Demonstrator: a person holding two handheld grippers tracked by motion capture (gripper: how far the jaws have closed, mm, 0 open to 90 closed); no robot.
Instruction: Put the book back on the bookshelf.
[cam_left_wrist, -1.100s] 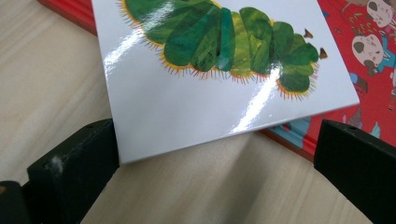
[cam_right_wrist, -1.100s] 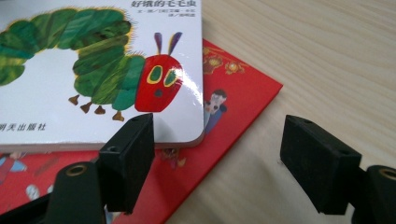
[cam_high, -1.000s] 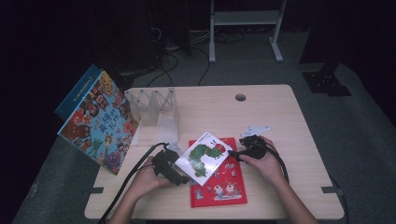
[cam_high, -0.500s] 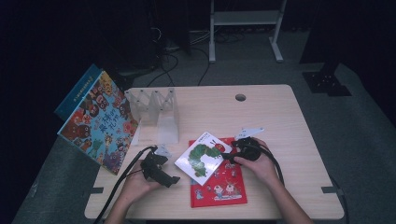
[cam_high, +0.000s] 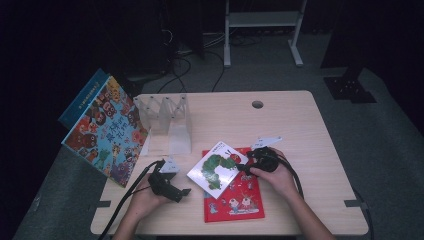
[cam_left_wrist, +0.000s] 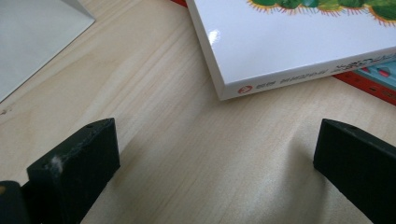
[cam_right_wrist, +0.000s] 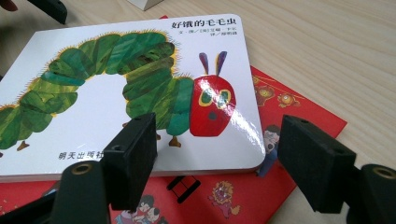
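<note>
1. From the high view we saw the caterpillar book (cam_high: 216, 167) lying askew on the red book (cam_high: 235, 192), which lay flat on the table (cam_high: 300, 125) near the person's edge.
2. The left gripper (cam_high: 185, 192) sat just left of the caterpillar book, apart from it; the right gripper (cam_high: 242, 167) was at the book's right corner, though from so far up we could not tell whether it touched.
3. The left gripper view gave us what the high view could not: its two black jaws stood wide apart over bare wood with nothing between them, and the book's white spine edge lay ahead of them, clear of both.
4. The right gripper view showed the cover close up (green caterpillar, red face, Chinese title) and both jaws spread wide before the book's rounded corner; the left jaw overlapped the cover's lower edge in the picture, the right stood off over the red book. We saw no pad pressing on anything.
5. The high view also took in the clear rack (cam_high: 167, 122) and the large picture book (cam_high: 105, 132) leaning off the table's left edge.
</note>
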